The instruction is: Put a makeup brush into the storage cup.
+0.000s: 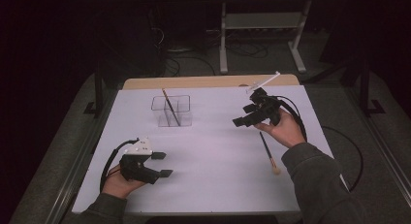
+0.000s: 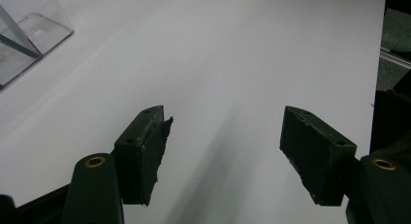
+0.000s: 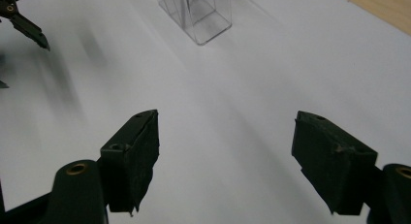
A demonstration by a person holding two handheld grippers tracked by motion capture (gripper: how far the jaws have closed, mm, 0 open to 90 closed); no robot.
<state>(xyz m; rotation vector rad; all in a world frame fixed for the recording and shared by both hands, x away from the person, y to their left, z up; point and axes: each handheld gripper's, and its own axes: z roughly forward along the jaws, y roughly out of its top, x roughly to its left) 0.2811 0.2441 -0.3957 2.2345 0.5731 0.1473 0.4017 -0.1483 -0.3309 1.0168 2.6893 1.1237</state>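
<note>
A white-topped table (image 1: 208, 185) carries a clear box (image 1: 172, 111) near its far edge and a brush (image 1: 270, 153) toward its right edge.

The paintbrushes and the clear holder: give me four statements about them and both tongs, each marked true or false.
1. One paintbrush stands tilted inside the clear holder. True.
2. The right tongs grip a brush. False: their jaws stand open and hold nothing.
3. A second paintbrush lies flat on the white sheet, near the right hand. True.
4. The left tongs are shut. False: open, over bare sheet.
</note>
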